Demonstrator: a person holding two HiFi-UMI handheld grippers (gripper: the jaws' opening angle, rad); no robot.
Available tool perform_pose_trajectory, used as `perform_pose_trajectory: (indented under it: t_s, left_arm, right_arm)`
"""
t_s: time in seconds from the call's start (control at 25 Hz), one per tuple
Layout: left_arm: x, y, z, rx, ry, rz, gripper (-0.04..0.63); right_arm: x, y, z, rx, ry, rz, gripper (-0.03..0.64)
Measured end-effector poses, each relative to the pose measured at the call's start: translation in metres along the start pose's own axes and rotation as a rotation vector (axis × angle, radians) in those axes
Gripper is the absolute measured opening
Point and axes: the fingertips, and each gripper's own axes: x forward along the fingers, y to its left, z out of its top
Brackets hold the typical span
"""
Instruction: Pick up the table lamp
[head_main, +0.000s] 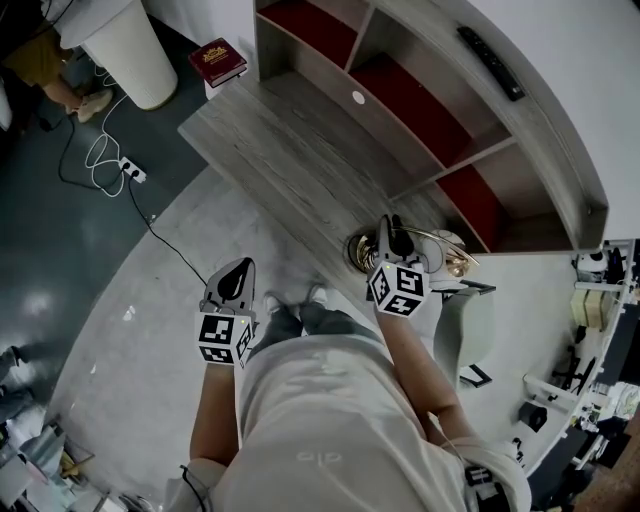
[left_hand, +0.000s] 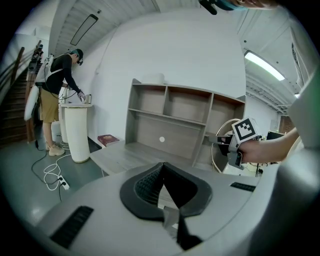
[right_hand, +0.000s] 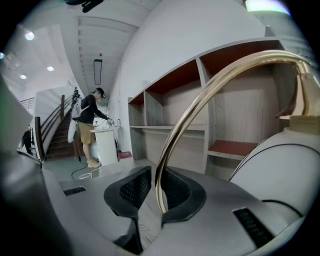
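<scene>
The table lamp (head_main: 447, 243) stands on the grey wooden desk (head_main: 290, 150) by the shelf unit; it has a curved brass arm (right_hand: 200, 100) and a white shade (right_hand: 282, 160). My right gripper (head_main: 392, 232) is at the lamp, and its jaws are closed round the lower part of the brass arm, seen close up in the right gripper view (right_hand: 158, 186). My left gripper (head_main: 235, 280) hangs to the left over the floor, shut and empty (left_hand: 162, 169). The left gripper view also shows the right gripper (left_hand: 234, 146) at the lamp's ring (left_hand: 218, 137).
A shelf unit (head_main: 420, 110) with red-lined compartments backs the desk. A red book (head_main: 217, 62) lies at the desk's far end beside a white pedestal (head_main: 130, 50), where a person (left_hand: 60, 85) stands. A cable and power strip (head_main: 130, 170) lie on the floor.
</scene>
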Motion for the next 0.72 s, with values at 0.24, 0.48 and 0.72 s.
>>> perform_pose_trajectory:
  t_s: [0.24, 0.48, 0.72]
  left_arm:
    - [0.012, -0.005, -0.003, 0.006, 0.016, -0.026, 0.015]
    - [0.033, -0.020, -0.004, 0.019, 0.018, -0.094, 0.015]
    - [0.059, -0.046, -0.010, 0.033, 0.043, -0.196, 0.016]
  right_arm:
    - [0.000, -0.003, 0.004, 0.047, -0.031, 0.019, 0.055]
    - [-0.004, -0.007, 0.004, 0.095, -0.026, 0.050, 0.052]
    - [-0.019, -0.021, 0.010, 0.131, -0.030, 0.058, 0.051]
